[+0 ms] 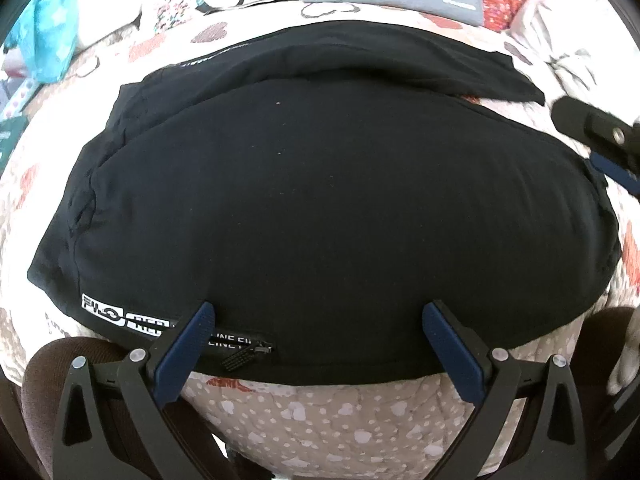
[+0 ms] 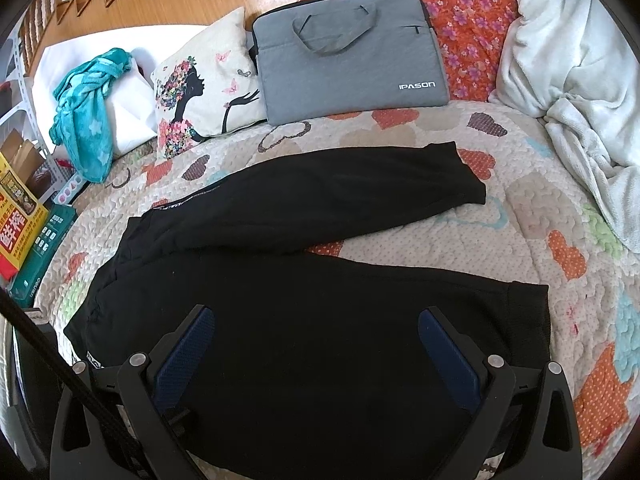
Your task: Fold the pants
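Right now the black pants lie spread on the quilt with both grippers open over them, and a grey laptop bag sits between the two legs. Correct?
Not quite. The laptop bag is not between the legs; it sits beyond the pants at the far edge of the quilt, as the right wrist view shows. The rest holds: left gripper and right gripper are both open over the spread pants.
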Demonstrator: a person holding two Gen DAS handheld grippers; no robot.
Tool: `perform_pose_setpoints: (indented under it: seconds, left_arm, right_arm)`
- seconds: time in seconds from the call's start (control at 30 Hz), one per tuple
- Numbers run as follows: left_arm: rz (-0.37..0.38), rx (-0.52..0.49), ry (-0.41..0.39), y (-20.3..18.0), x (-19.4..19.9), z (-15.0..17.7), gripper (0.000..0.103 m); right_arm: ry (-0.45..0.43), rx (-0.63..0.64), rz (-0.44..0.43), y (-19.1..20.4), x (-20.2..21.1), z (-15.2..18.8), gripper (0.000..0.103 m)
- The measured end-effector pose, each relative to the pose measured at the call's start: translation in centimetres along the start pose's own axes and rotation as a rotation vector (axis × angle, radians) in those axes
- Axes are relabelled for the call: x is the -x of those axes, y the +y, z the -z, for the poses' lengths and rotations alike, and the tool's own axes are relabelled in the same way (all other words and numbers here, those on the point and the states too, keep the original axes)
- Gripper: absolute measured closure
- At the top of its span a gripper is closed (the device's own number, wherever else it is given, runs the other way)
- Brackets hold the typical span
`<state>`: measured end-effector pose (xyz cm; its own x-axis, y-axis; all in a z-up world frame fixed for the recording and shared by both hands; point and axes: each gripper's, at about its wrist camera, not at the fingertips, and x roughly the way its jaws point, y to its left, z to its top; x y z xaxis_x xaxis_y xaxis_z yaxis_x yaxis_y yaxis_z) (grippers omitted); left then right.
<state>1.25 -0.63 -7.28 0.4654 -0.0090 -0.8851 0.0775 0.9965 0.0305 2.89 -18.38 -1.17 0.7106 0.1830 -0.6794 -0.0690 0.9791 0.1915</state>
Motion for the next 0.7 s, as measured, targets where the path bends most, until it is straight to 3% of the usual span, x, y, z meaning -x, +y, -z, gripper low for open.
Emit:
perform_pose_setpoints:
  seconds: [0.2, 0.27, 0.37, 0.57, 0.7]
  left_arm:
    - [0.027, -0.034, 0.071, 0.1, 0.2, -0.6, 0.0]
    - [0.048, -0.023, 0.081, 0.5, 0.8, -1.0, 0.009]
    - [0.07, -0.009, 0.035, 1.7, 3.2, -1.7, 0.024]
    - [0.017, 0.095, -0.105, 6.4, 9.7, -3.7, 0.024]
    - [-0.014, 0.212, -0.114, 10.2, 11.5, -4.7, 0.024]
  right_arm:
    - [-0.003, -0.005, -0.008, 0.0, 0.1, 0.0, 0.0]
    - [-0.005, -0.008, -0.012, -0.1, 0.2, -0.1, 0.0]
    - [0.001, -0.021, -0.018, -0.5, 0.1, -0.3, 0.0]
    - [0.027, -0.072, -0.061, -1.8, -0.7, -0.9, 0.0]
    - [0.036, -0.079, -0.09, -2.0, -1.0, -1.1, 0.0]
